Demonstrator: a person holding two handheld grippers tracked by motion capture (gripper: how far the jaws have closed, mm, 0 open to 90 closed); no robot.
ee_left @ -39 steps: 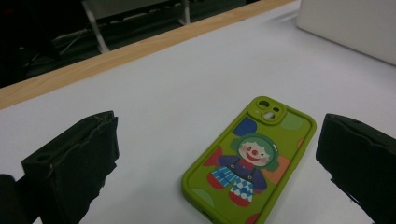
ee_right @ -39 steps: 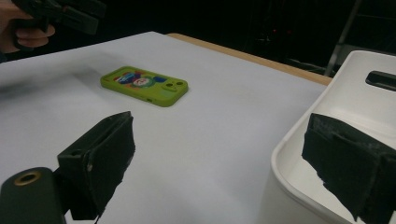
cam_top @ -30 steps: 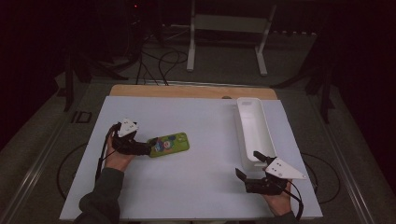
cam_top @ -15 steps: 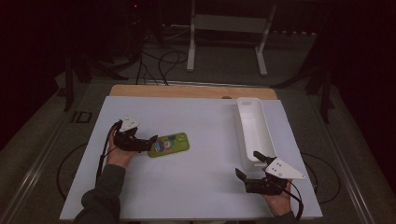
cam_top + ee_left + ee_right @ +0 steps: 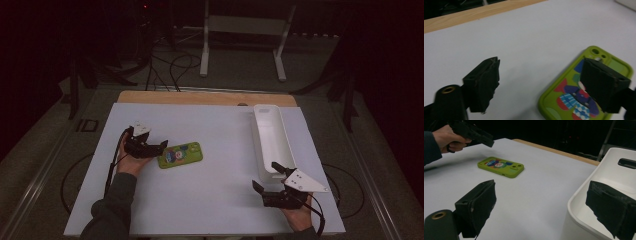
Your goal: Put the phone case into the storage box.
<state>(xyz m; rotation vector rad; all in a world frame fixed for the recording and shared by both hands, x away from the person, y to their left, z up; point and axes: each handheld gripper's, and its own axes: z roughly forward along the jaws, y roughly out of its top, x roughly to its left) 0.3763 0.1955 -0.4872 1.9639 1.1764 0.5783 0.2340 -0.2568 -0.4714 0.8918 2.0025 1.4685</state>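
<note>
Phone (image 5: pixel 180 154) is lying flat on the tabletop (image 5: pixel 215 200) — not picked up yet; both tools, left (image 5: pixel 156 146) and right (image 5: pixel 267 179), are gaping, holding nothing.

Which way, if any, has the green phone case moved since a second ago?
No. The green phone case lies at the same spot relative to the white tray.

Left claw (image 5: pixel 161 145) held low over surface, jaws spread wide, nothing gripped. Left hand (image 5: pixel 132 161) wrapped round its handle, dark sleeve (image 5: pixel 112 207) seen behind. Right claw (image 5: pixel 267 177) held near bottom edge by right hand (image 5: pixel 296 217), jaws also wide apart, nothing gripped.
</note>
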